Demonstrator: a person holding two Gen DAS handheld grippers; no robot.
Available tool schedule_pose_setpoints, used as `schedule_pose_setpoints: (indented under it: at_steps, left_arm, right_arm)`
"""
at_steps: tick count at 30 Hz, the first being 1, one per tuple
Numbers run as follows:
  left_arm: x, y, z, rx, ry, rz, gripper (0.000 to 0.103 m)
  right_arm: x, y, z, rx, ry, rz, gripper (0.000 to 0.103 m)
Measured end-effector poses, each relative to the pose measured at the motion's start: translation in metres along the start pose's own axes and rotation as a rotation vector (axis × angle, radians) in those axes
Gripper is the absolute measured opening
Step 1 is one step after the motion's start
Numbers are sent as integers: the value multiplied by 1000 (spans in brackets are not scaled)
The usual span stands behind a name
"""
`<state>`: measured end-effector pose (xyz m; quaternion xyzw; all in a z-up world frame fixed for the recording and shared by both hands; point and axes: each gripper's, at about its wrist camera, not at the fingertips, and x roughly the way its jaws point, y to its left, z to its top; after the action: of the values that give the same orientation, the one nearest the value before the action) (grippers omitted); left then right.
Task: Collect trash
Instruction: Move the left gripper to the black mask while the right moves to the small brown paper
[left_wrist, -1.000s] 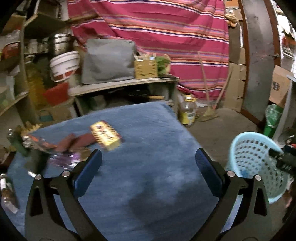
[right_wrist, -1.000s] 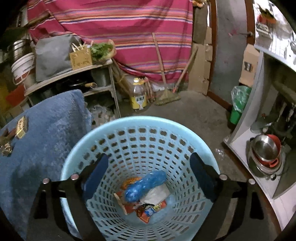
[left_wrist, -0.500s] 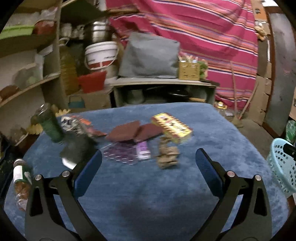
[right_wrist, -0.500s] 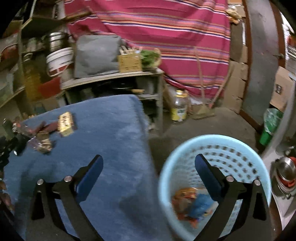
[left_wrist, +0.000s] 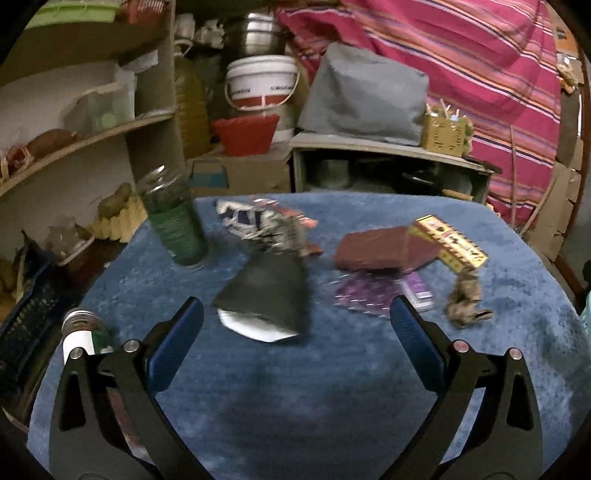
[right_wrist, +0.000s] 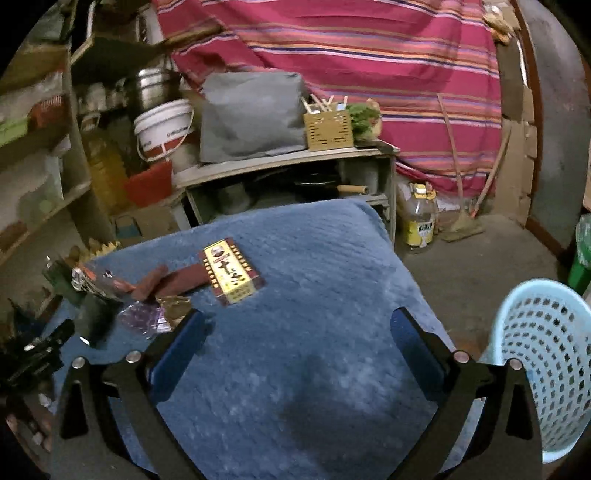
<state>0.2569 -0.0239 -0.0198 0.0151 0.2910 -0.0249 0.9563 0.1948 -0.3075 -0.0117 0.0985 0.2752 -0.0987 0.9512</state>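
Observation:
Trash lies on a blue-covered table (left_wrist: 332, 387): a black wrapper (left_wrist: 264, 299), a crumpled foil wrapper (left_wrist: 266, 225), maroon packets (left_wrist: 373, 247), a purple wrapper (left_wrist: 369, 295), a brown crumpled scrap (left_wrist: 465, 299) and a yellow box (left_wrist: 448, 247), the box also in the right wrist view (right_wrist: 229, 273). My left gripper (left_wrist: 295, 328) is open and empty, just short of the black wrapper. My right gripper (right_wrist: 295, 332) is open and empty over the table's bare right part. The light blue trash basket (right_wrist: 543, 362) stands on the floor at right.
A green bottle (left_wrist: 173, 221) stands at the table's far left; a small bottle (left_wrist: 79, 332) lies by the left edge. Shelves (left_wrist: 92, 129) crowd the left. A bench with a grey bag (right_wrist: 251, 114) and an oil jug (right_wrist: 419, 221) sit beyond.
Both grippers swung left. The left wrist view turned from the basket side to the trash pile and came closer. The right gripper left the basket and now hangs over the table.

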Motion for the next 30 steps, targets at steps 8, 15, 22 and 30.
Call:
schedule_pose_setpoints:
  at_steps: [8,15,22,30]
  left_arm:
    - [29,48,6,-80,70,-61,98]
    - [47,60,9,-80,91,-52,98]
    - [57,47,12,-18,95,-39,98]
    - [82,35,13,12,153,-28,98]
  right_arm:
    - [23,53,4,-68,-73,11,99]
    - [62,54,-11,-80,94,6,99]
    - [65,52,-10,-67,63,-27,99]
    - [72,54,-9,-39,63,6,99]
